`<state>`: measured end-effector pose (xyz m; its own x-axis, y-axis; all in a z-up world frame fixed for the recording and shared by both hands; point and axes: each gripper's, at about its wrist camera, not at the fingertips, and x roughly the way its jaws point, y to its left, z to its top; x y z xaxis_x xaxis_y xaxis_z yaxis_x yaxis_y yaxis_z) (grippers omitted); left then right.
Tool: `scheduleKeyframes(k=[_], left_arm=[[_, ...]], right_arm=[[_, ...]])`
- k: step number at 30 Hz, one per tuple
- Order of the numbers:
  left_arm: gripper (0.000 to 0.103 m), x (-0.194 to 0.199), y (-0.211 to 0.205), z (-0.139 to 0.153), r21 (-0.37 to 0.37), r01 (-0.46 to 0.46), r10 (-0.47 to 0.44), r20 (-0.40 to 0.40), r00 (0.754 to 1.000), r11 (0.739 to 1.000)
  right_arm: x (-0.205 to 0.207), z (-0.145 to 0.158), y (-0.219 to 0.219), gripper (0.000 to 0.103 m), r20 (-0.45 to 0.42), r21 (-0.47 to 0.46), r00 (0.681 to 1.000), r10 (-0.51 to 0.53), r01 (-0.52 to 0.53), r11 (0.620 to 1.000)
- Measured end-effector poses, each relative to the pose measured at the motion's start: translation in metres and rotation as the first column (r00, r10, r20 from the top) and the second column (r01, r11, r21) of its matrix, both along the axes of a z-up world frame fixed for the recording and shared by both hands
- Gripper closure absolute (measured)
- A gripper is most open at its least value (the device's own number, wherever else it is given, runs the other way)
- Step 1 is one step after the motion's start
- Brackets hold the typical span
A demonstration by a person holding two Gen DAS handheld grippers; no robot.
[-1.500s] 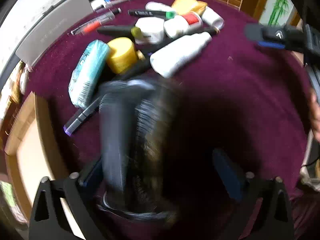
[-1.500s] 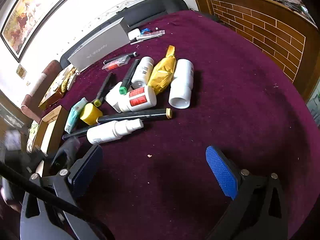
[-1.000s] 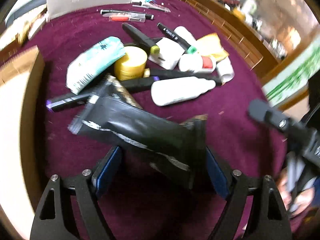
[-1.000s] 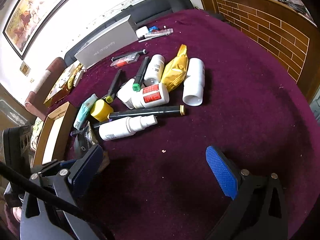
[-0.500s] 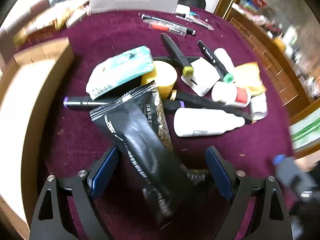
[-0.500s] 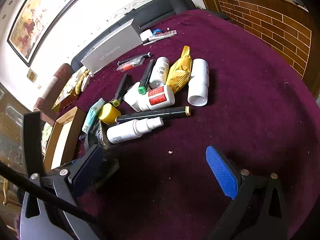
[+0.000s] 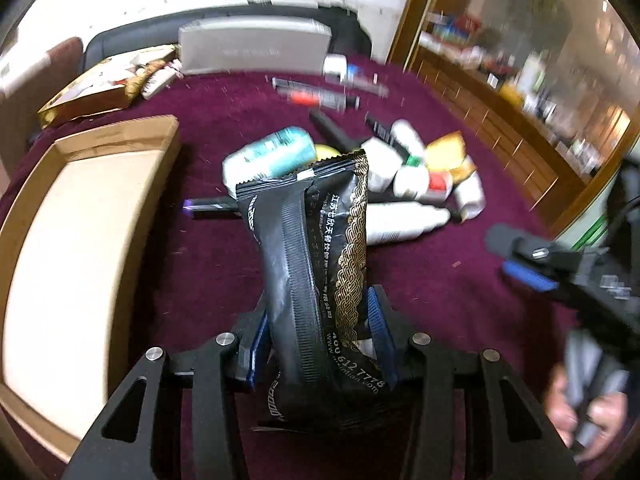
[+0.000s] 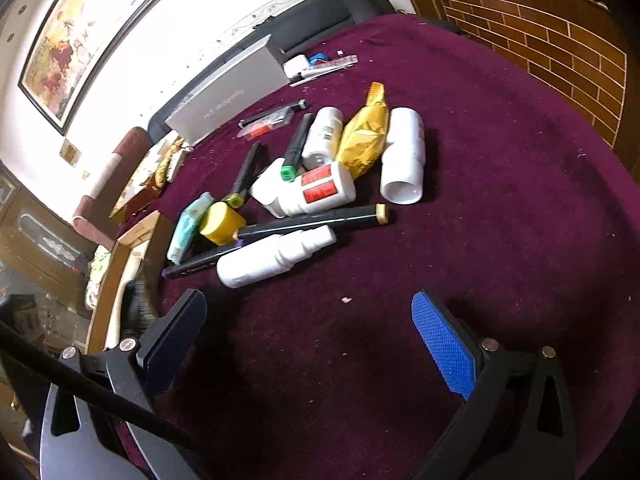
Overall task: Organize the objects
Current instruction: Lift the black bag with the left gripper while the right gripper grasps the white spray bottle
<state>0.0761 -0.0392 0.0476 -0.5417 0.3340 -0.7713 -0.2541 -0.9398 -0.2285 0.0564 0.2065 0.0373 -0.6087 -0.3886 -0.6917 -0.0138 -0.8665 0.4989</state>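
black packet (image 7: 316, 264) in left gripper (image 7: 318, 340)

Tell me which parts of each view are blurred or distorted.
Left wrist view: the black foil packet clamped in the left gripper is sharp, while the pile, grey box and shelves smear with motion blur. Right wrist view: mostly sharp, fisheye-curved at the edges; only the cardboard box area blurs.

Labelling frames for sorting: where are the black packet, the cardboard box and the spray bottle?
black packet (image 7: 316, 264), left wrist view, middle of wrapper.
cardboard box (image 7: 80, 240), left wrist view, bare inner floor.
spray bottle (image 8: 264, 258), right wrist view, white body.
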Motion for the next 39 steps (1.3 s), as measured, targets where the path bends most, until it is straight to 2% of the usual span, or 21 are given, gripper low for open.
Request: scheduleKeyframes(k=[6,12,15,18,22,24,25,27,30,32,35,38,39], left_arm=[[0.064,0.02,-0.043,0.031,0.127,-0.034,0.042,-0.066,0.997,0.991],[0.064,0.045,-0.061,0.039,0.156,-0.019,0.035,-0.106,0.994,0.988],[0.064,0.048,-0.068,0.035,0.153,-0.009,0.027,-0.116,0.993,0.988],[0.064,0.049,-0.076,0.032,0.16,-0.003,0.025,-0.139,0.99,0.987],[0.064,0.05,-0.087,0.027,0.162,0.002,0.026,-0.168,0.986,0.987],[0.064,0.047,-0.092,0.024,0.162,0.005,0.023,-0.174,0.984,0.987],[0.064,0.047,-0.093,0.023,0.165,0.009,0.021,-0.176,0.984,0.986],[0.064,0.045,-0.097,0.021,0.169,0.021,0.01,-0.183,0.983,0.985],[0.064,0.041,-0.098,0.018,0.184,0.045,-0.007,-0.2,0.98,0.982],[0.064,0.036,-0.095,0.015,0.191,0.066,-0.026,-0.206,0.978,0.979],[0.064,0.03,-0.085,0.011,0.187,0.099,-0.063,-0.191,0.98,0.977],[0.064,0.032,-0.078,0.011,0.181,0.107,-0.073,-0.187,0.98,0.978],[0.064,0.033,-0.077,0.011,0.184,0.106,-0.071,-0.186,0.98,0.977]], right_arm=[[0.004,0.012,0.01,0.0,-0.01,-0.091,1.0,-0.004,0.003,0.996],[-0.006,0.017,-0.002,0.001,0.019,-0.071,1.0,-0.016,0.017,0.997],[-0.015,0.008,-0.015,0.013,0.068,-0.108,0.998,0.01,-0.002,0.994],[-0.03,-0.009,-0.031,0.025,0.153,-0.142,0.988,0.027,-0.005,0.99],[-0.056,-0.03,-0.038,0.036,0.251,-0.123,0.967,-0.044,0.077,0.989],[-0.064,-0.024,-0.041,0.038,0.245,-0.085,0.965,-0.093,0.117,0.989],[-0.068,-0.022,-0.044,0.043,0.247,-0.069,0.964,-0.104,0.124,0.99],[-0.076,-0.022,-0.053,0.047,0.276,-0.019,0.953,-0.126,0.136,0.991],[-0.081,-0.017,-0.066,0.052,0.254,0.054,0.954,-0.159,0.15,0.987],[-0.081,-0.011,-0.079,0.058,0.221,0.114,0.962,-0.16,0.137,0.984],[-0.08,-0.006,-0.103,0.059,0.18,0.251,0.974,-0.14,0.092,0.964],[-0.084,-0.02,-0.125,0.061,0.231,0.332,0.971,-0.061,-0.02,0.943],[-0.084,-0.017,-0.129,0.062,0.201,0.378,0.977,-0.068,-0.014,0.926]])
